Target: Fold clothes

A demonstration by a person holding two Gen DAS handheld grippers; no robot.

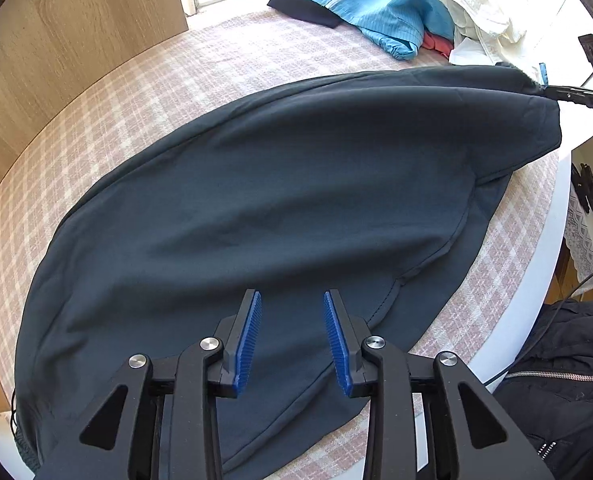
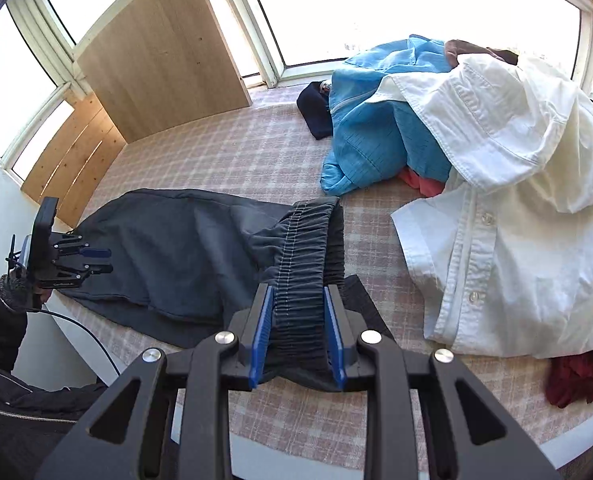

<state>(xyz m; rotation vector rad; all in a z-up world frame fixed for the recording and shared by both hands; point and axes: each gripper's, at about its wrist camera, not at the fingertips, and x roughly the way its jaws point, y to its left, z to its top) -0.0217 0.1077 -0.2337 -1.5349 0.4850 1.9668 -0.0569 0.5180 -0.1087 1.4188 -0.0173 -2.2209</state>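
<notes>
While spread across the checked bedcover, dark trousers cover most of left wrist view, one end lifted at far right. Right gripper clamped on elastic waistband of same trousers, blue pads pressing gathered fabric from both sides, jaws narrow around it. Left gripper over the other end of the trousers, jaws wide apart, nothing between pads, dark cloth visible below the gap; cannot tell whether fingertips touch fabric. Seen from right wrist view as small black tool at far left, near trouser leg end at bed edge, held by gloved hand in dark sleeve. Pile of unfolded laundry behind trousers: blue jacket, white shirt draped over it, navy item at back, red garment near bed edge on right. Wooden panel upright at head of bed against windows. Black zipped jacket on person at lower right of left wrist view.
</notes>
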